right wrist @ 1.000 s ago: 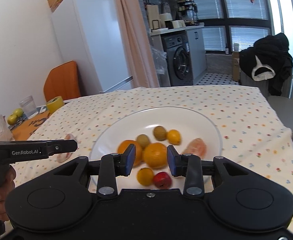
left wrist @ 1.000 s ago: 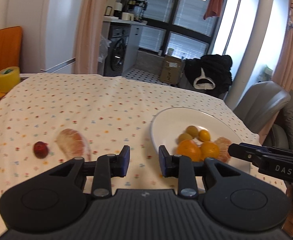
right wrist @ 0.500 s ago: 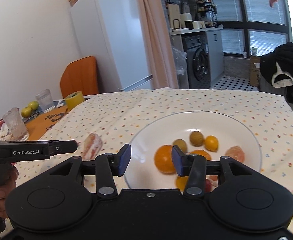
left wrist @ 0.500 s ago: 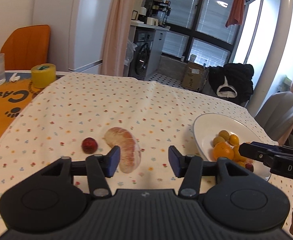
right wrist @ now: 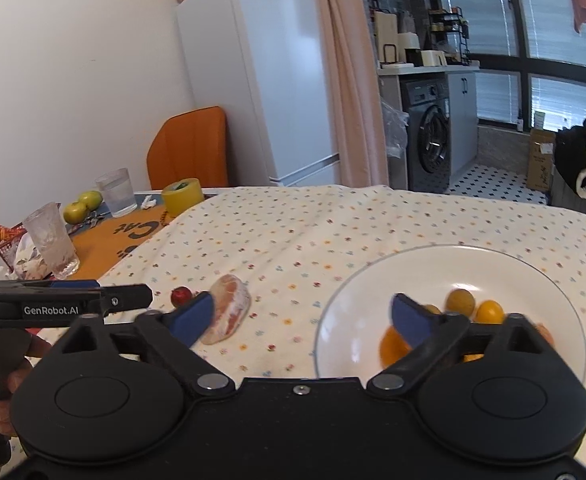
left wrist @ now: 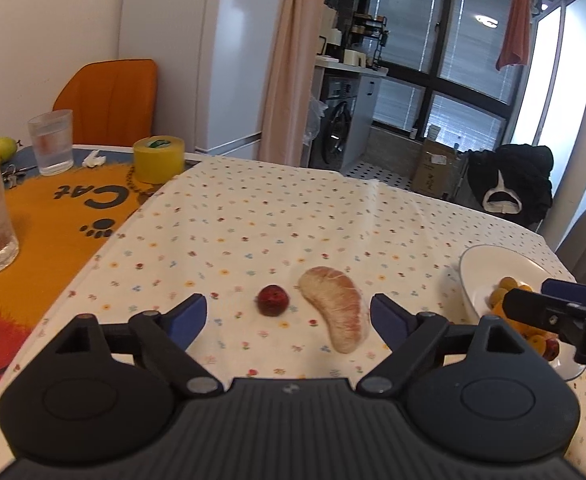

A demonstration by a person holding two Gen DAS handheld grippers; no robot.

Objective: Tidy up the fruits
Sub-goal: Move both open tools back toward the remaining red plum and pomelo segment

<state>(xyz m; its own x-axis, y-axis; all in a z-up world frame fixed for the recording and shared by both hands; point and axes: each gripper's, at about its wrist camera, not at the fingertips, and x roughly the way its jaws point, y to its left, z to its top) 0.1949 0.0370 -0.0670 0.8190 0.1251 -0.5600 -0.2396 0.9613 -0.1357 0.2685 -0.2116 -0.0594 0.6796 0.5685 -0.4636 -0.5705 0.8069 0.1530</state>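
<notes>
While both hand-held grippers (left wrist: 289,316) (right wrist: 303,318) gape empty, the white plate (right wrist: 357,292) holds small oranges (right wrist: 489,311).

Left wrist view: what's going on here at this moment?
A person holds a gripper in each hand, sorting fruit onto a white plate on a floral tablecloth. The left tool is open, empty, and lined up behind a peeled pomelo segment and a small red fruit lying on the cloth. The right tool is open too, beside the plate, which holds several orange and yellow fruits.
</notes>
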